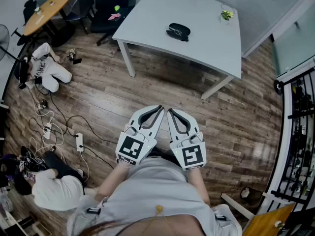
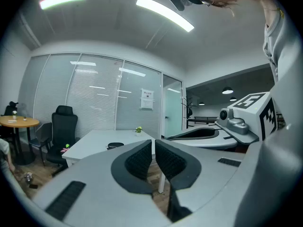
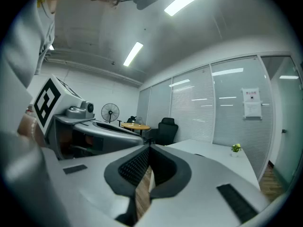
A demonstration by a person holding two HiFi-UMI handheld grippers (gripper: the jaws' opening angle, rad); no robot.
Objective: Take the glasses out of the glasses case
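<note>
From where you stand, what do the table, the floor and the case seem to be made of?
Table: probably laminate or painted board, matte; an even white top without grain, on white legs.
Floor: wood or wood-look planks with a slight sheen; brown grain and plank seams show.
Case: black, perhaps hard plastic or leatherette; too small to tell.

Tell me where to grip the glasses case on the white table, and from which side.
Grip the glasses case across its narrow width, mid-length, coming down from above on the near side of the table. It lies flat, a low oval with its long axis across the head view, so the short span likely grips easiest. Whether it's open is too small to tell.
</note>
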